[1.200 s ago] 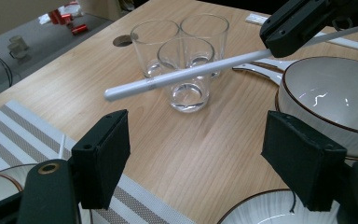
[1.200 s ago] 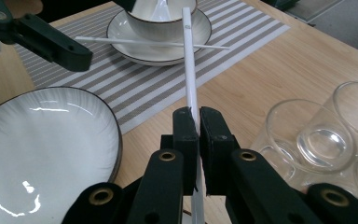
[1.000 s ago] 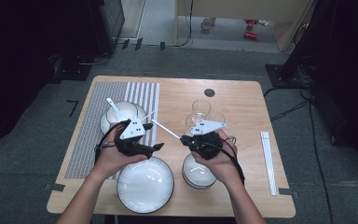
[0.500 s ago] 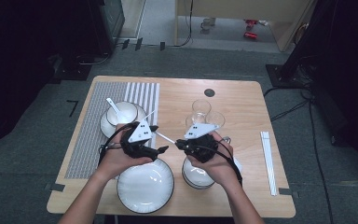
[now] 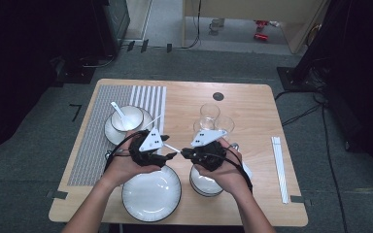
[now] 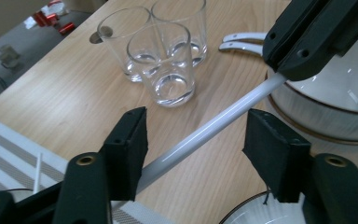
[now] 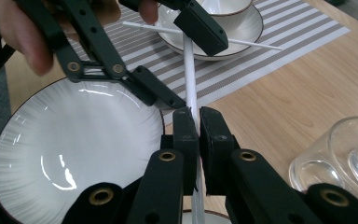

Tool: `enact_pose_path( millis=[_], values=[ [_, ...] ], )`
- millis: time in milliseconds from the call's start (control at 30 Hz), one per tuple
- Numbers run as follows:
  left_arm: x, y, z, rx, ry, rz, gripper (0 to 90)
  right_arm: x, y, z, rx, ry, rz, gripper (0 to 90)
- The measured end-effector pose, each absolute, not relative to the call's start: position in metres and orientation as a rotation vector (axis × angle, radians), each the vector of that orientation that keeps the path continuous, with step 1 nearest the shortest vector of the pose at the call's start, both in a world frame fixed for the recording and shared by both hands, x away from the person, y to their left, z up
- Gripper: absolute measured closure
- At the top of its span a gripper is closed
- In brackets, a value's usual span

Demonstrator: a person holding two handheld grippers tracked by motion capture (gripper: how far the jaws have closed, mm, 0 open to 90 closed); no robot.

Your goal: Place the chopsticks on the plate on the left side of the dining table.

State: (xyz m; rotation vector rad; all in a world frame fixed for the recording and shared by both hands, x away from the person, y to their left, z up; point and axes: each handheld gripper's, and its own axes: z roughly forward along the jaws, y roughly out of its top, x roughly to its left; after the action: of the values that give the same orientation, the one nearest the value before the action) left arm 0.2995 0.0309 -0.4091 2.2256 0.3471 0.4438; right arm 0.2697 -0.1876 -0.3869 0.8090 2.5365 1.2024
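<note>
My right gripper [image 7: 198, 126] is shut on a white chopstick [image 7: 189, 70], which points away from it over the table. In the left gripper view this chopstick [image 6: 214, 126] runs between the open jaws of my left gripper [image 6: 203, 151], close to the left jaw. From above, the left gripper [image 5: 167, 156] and the right gripper [image 5: 184, 153] face each other tip to tip at mid-table, with the chopstick [image 5: 173, 148] between them. A second white chopstick [image 7: 242, 42] lies across the saucer of a small bowl [image 5: 126, 119].
A large white plate [image 5: 151, 194] sits at the near edge and a bowl [image 5: 206, 184] lies under the right hand. Three glasses [image 6: 168, 51] stand together beyond. Two white spoon handles [image 6: 242, 39], a striped placemat [image 5: 92, 141] and more chopsticks [image 5: 279, 167] are also on the table.
The two grippers have drawn closer together. My left gripper has shifted right, and its open jaws now straddle the chopstick held by the right one.
</note>
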Motion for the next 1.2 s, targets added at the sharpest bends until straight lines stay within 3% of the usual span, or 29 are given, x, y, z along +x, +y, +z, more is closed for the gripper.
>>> enact_pose_path(
  millis=[133,467,600,633,767,1100,1200],
  values=[
    [0.296,0.027,-0.413,2.261,0.303,0.458,43.2,0.267,-0.187,-0.386,0.786,2.562,1.196,86.6],
    [0.290,0.024,-0.417,2.309,0.189,0.470,62.0,0.266,-0.186,-0.389,0.730,2.603,1.154,86.6],
    [0.278,0.025,-0.419,2.320,0.000,0.524,73.9,0.264,-0.188,-0.389,0.627,2.640,1.151,86.4],
    [0.275,0.024,-0.420,2.330,-0.030,0.518,79.0,0.264,-0.189,-0.388,0.590,2.632,1.156,90.0],
    [0.279,0.028,-0.419,2.313,0.012,0.493,85.7,0.264,-0.197,-0.380,0.636,2.516,1.276,79.7],
    [0.301,0.051,-0.426,2.349,0.257,0.535,85.8,0.265,-0.215,-0.384,0.790,2.373,1.368,77.6],
    [0.306,0.058,-0.430,2.350,0.310,0.555,85.8,0.266,-0.222,-0.387,0.850,2.325,1.388,72.5]
  ],
)
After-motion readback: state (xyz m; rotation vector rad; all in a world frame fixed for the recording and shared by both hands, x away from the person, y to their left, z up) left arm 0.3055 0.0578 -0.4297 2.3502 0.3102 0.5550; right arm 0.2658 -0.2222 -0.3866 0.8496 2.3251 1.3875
